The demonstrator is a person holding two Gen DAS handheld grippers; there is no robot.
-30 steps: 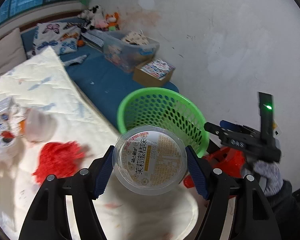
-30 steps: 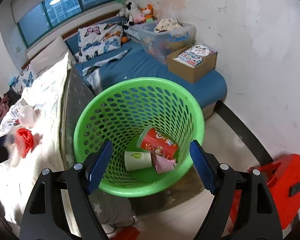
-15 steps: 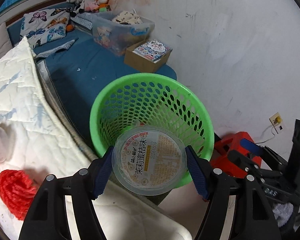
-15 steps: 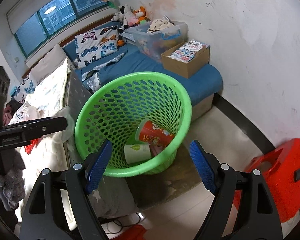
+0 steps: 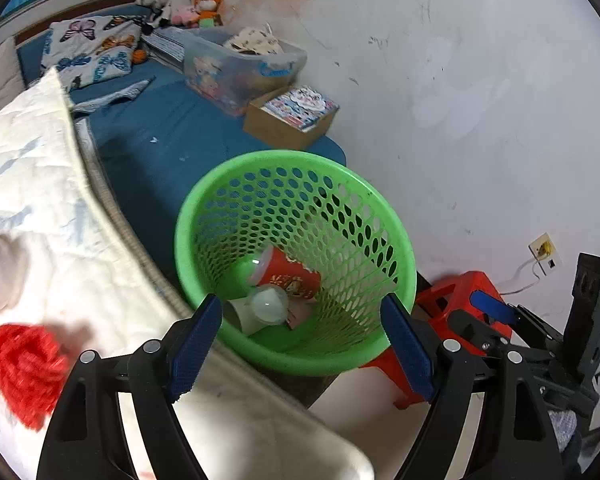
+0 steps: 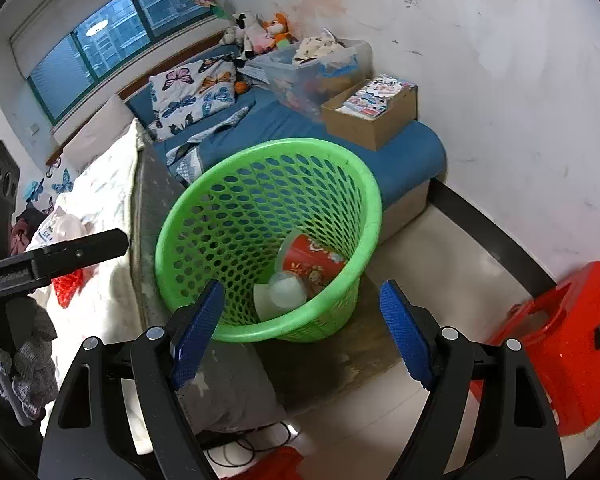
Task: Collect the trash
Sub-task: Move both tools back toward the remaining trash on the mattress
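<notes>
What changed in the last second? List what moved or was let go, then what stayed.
The left gripper carried the clear cup from over the bed to above the green basket and let it go; its jaws are opening with nothing between them, and the cup now lies in the basket against the red cup. The right gripper stayed open and empty; the red netting stayed on the bed.

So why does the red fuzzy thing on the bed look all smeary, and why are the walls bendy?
In the left wrist view the red mesh ball on the quilt is smeared by motion blur, while the green basket stays sharp. In the right wrist view the fisheye lens bends the window frame and darkens the corners.
</notes>
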